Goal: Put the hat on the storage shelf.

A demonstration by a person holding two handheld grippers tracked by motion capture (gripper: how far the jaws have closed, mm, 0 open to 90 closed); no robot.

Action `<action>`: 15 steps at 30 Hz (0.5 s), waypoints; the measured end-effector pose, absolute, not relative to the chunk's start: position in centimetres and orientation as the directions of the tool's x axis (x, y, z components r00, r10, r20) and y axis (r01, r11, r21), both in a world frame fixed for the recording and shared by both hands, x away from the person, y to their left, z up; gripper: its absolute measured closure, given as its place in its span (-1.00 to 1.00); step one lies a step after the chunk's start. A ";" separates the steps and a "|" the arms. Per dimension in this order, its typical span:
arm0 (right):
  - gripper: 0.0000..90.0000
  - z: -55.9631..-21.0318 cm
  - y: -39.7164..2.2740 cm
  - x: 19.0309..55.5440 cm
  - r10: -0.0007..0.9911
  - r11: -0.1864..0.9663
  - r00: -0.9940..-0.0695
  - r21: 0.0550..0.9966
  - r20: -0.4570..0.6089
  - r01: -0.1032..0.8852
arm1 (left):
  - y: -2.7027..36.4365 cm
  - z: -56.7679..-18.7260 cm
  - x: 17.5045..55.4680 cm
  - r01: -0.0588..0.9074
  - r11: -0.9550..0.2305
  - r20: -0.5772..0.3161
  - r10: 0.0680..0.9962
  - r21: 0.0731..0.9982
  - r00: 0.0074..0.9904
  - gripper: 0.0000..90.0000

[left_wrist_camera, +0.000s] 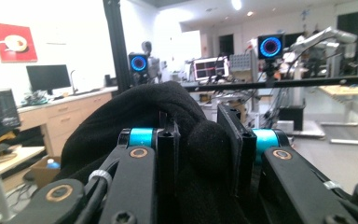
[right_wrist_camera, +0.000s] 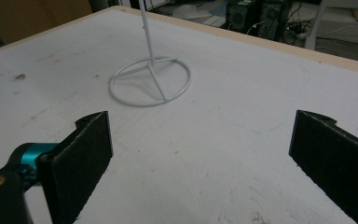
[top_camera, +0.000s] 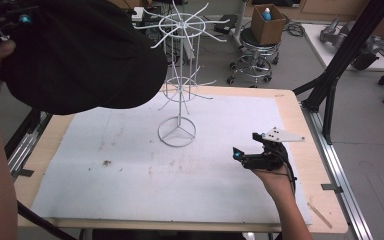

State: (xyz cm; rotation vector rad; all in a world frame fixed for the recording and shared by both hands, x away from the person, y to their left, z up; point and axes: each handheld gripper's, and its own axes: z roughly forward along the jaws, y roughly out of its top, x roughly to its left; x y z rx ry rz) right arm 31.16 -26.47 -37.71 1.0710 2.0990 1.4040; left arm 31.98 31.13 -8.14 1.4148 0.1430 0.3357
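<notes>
Black cap (top_camera: 80,55): you hold it high above the rear left of the table (top_camera: 55,130), well clear of the white mat (top_camera: 130,170), and near the camera in the high view. In that view it overlaps the left prongs of the white wire rack (top_camera: 181,75); whether it touches them, you cannot tell. The rack stands upright at the mat's middle rear, its ring base (right_wrist_camera: 150,80) flat on the mat. Your left gripper (left_wrist_camera: 198,135) is clamped on a fold of the cap's fabric, the jaws pressed into the cloth from both sides; the hand bearing it sits at the upper left edge of the high view. Your right gripper (top_camera: 252,145) rests low over the mat at front right, well apart from the rack's base, its jaws spread wide with nothing between them.
</notes>
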 end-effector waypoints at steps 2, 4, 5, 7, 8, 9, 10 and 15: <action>-0.89 -37.7 -26.4 31.1 0.773 0.204 -0.628 0.903 0.088 0.378 | 31.2 -8.2 32.0 -0.142 0.121 0.099 0.309 0.982 0.946 0.56; -0.89 -37.7 -26.3 31.1 0.772 0.208 -0.630 0.902 0.085 0.377 | 31.1 -8.2 32.0 -0.141 0.118 0.102 0.291 0.983 0.951 0.56; -0.89 -37.7 -26.2 31.0 0.772 0.208 -0.629 0.903 0.084 0.376 | 30.9 -8.3 32.1 -0.139 0.114 0.102 0.284 0.984 0.953 0.56; -0.89 -37.6 -26.2 31.0 0.771 0.208 -0.631 0.904 0.084 0.374 | 30.5 -8.3 32.3 -0.138 0.101 0.106 0.271 0.985 0.957 0.56; -0.89 -37.6 -26.2 31.0 0.772 0.208 -0.630 0.904 0.083 0.374 | 30.3 -8.3 32.4 -0.136 0.096 0.107 0.266 0.986 0.958 0.56; -0.89 -37.6 -26.2 30.9 0.772 0.207 -0.630 0.904 0.084 0.374 | 30.0 -8.3 32.6 -0.134 0.094 0.106 0.259 0.986 0.960 0.56; -0.89 -37.6 -26.2 30.9 0.772 0.208 -0.630 0.903 0.084 0.375 | 29.7 -8.3 32.7 -0.135 0.091 0.108 0.254 0.987 0.961 0.56; -0.89 -37.6 -26.4 31.0 0.773 0.205 -0.629 0.903 0.088 0.378 | 28.7 -8.4 33.7 -0.128 0.094 0.102 0.238 0.987 0.966 0.56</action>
